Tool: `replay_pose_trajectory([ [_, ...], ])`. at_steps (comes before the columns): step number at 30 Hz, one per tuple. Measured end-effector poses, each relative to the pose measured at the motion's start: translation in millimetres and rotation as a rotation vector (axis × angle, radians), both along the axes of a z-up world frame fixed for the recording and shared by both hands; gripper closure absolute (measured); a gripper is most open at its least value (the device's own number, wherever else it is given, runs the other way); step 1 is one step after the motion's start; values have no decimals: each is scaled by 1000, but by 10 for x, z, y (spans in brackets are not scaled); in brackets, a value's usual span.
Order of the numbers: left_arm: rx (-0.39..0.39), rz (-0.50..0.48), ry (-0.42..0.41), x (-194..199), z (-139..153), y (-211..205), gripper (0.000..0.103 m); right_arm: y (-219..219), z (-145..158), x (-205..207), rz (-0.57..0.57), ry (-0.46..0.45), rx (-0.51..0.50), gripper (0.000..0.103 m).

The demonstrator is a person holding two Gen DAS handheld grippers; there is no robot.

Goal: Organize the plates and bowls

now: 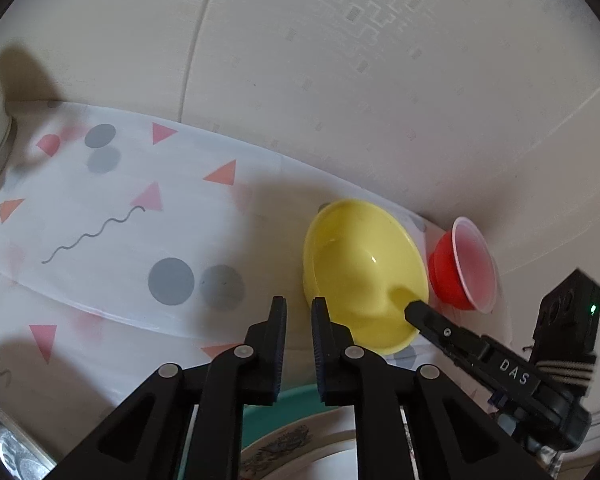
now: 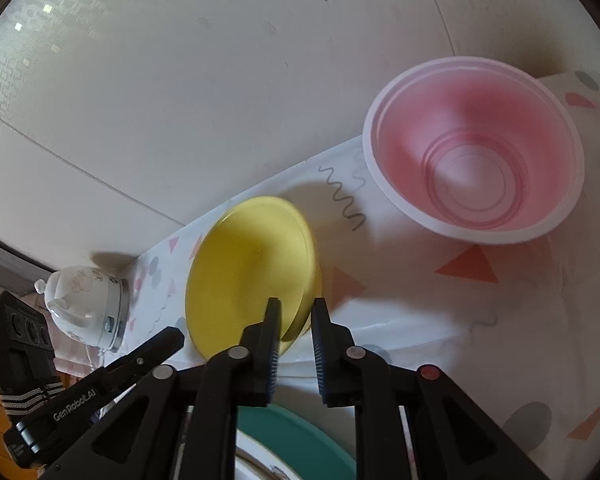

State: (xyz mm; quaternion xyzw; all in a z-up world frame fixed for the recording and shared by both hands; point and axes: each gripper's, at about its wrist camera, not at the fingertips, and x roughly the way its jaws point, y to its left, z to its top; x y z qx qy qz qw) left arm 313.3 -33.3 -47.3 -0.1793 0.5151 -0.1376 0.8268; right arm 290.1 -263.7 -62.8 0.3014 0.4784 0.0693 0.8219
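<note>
The yellow bowl sits on the patterned tablecloth close to the wall, just beside the red bowl with its pale pink inside. The left gripper stands at the yellow bowl's near-left rim and the right gripper at its near-right rim; on each, the jaws are drawn nearly together and nothing is seen pinched between them, though the right one's inner finger overlaps the rim. The step in hand looks like taking the yellow bowl to stack it, and doing it well likely means parting the jaws first, straddling the thin rim, then lifting level so it does not knock its neighbour. Counted: two bowls, one teal plate below the grippers, a decorated plate on it, one white teapot.
</note>
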Motion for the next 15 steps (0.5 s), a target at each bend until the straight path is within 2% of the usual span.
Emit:
replay_pose_trajectory([
  [3, -28, -2, 17, 34, 1, -5, 91, -36, 11, -23, -15, -2, 4, 80],
  [5, -43, 1, 23, 77, -17, -29, 87, -70, 12, -27, -24, 3, 12, 80],
  [8, -41, 3, 41, 161, -65, -65, 88, -82, 5, -11, -34, 4, -3, 80],
  [11, -39, -13, 44, 159, -116, -104, 92, -53, 18, -7, -16, -13, -30, 90],
  [15, -25, -8, 34, 93, -99, -45, 92, 33, 78, -5, 18, -27, -76, 91],
])
